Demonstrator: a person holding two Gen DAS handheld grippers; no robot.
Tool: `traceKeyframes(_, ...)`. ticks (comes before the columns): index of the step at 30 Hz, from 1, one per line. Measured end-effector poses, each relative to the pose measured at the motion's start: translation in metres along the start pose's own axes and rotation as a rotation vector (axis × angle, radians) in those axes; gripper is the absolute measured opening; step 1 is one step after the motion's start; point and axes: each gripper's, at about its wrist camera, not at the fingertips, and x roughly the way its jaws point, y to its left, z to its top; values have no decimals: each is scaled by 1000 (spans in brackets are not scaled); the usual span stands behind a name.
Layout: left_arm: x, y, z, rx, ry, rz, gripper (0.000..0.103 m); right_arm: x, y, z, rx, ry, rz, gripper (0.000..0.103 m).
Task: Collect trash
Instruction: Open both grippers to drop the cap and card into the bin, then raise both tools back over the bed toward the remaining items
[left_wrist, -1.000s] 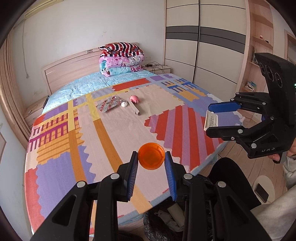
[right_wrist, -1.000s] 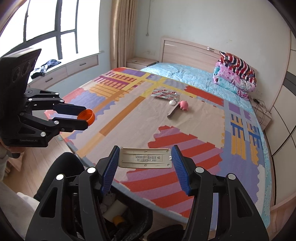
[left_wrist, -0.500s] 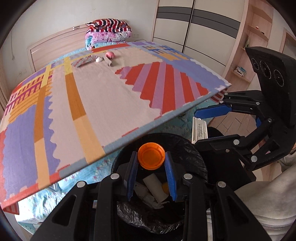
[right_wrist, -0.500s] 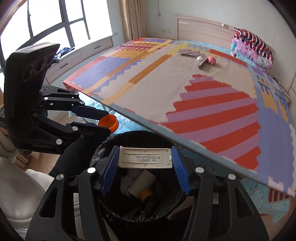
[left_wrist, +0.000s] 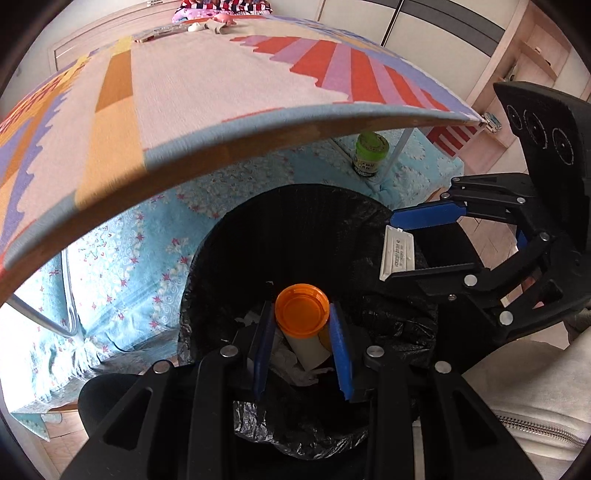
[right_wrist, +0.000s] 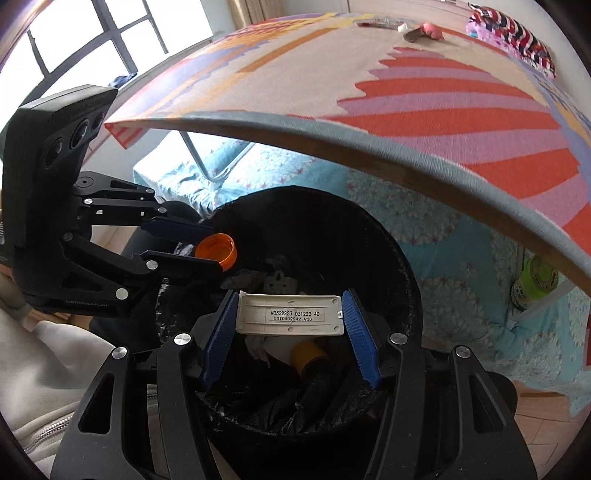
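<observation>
My left gripper (left_wrist: 302, 319) is shut on an orange cap (left_wrist: 302, 310) and holds it over the open black trash bin (left_wrist: 295, 221). It also shows in the right wrist view (right_wrist: 207, 254) with the cap (right_wrist: 217, 252). My right gripper (right_wrist: 290, 314) is shut on a white plastic strip with printed numbers (right_wrist: 290, 314), over the same bin (right_wrist: 388, 243). The strip also shows in the left wrist view (left_wrist: 397, 254). Inside the bin lie a white tube (left_wrist: 308, 350), crumpled paper and an orange-capped item (right_wrist: 308, 354).
The patterned table mat edge (left_wrist: 221, 125) overhangs the bin. More trash lies at the table's far side: a pink toy (right_wrist: 432, 31), a wrapper (right_wrist: 376, 23). A green-lidded jar (left_wrist: 371, 155) stands on the blue bedding under the table, near a metal table leg (left_wrist: 70, 295).
Both grippers have dropped lower and nearer the bin, still holding the cap and the strip. The table edge now stands above them.
</observation>
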Motion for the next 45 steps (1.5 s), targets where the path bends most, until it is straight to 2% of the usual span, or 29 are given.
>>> traceKeyframes(9,29,-11,-10,12,84,-34,29,27,-11,-3,63,39,-13,57)
traceKeyframes(15,30,-15,-9,16,93,-43,29,33,-16,-4,92,49,-19,57)
traceKeyframes(17,33,-13,-8,3,100,-44,35,34,-17,-4,99,49,-15,58)
traceKeyframes(18,32,-13,-8,-3,102,-38,44,34,-17,-4,101,47,-17,61)
traceKeyframes(19,31,-14,-8,-7,101,-39,46,33,-18,-4,103,40,-20,68)
traceKeyframes(20,30,-15,-9,-9,101,-54,46,32,-18,-5,104,34,-19,68)
traceKeyframes(27,14,-20,-8,-3,58,-59,46,16,-16,-3,97,-3,-26,68)
traceKeyframes(37,-36,-21,2,9,-70,-13,46,-20,-13,3,72,-80,-55,68)
traceKeyframes(45,-80,-22,18,57,-180,29,46,-59,-9,18,39,-163,-73,68)
